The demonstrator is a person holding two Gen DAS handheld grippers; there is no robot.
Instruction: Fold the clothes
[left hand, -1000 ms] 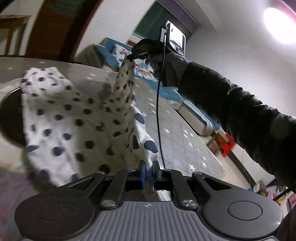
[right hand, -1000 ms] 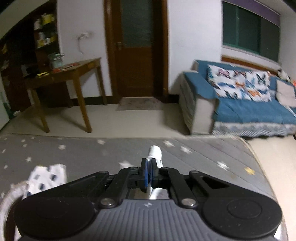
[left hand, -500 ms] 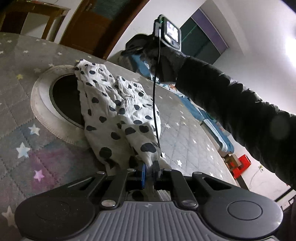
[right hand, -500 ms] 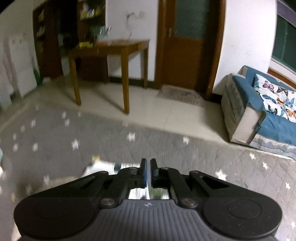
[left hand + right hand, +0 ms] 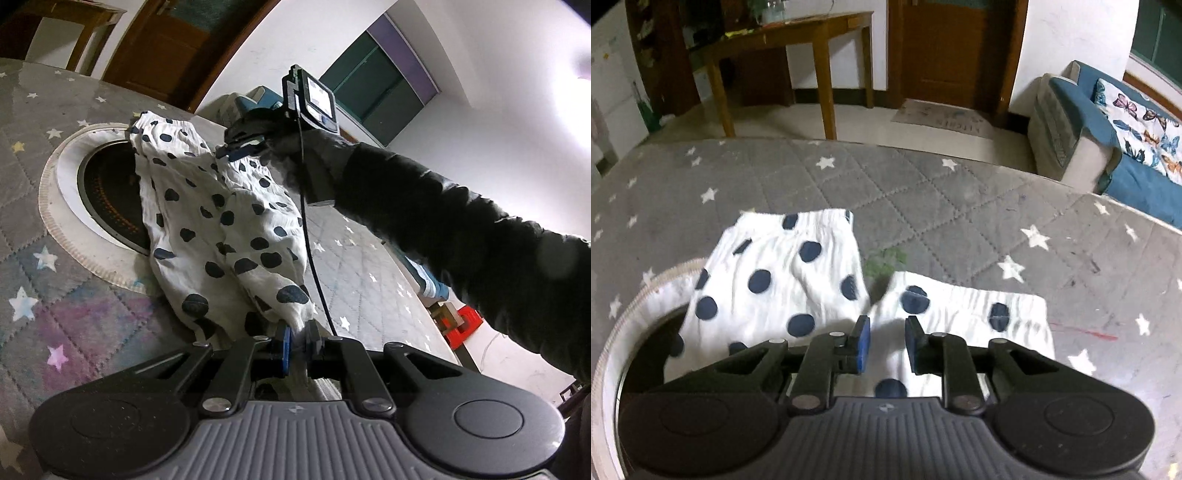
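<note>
A white garment with dark blue dots lies on the grey star-patterned table cover. My left gripper is shut on the garment's near edge. My right gripper is open just above the garment, with cloth showing between its fingers but not pinched. In the left wrist view the right gripper sits over the garment's far end, held by a black-sleeved arm.
A round dark opening with a white rim lies partly under the garment. A wooden table, a door and a blue sofa stand beyond the table edge.
My right gripper has opened and let go of the garment, which now lies flatter on the table. My left gripper still holds its edge.
</note>
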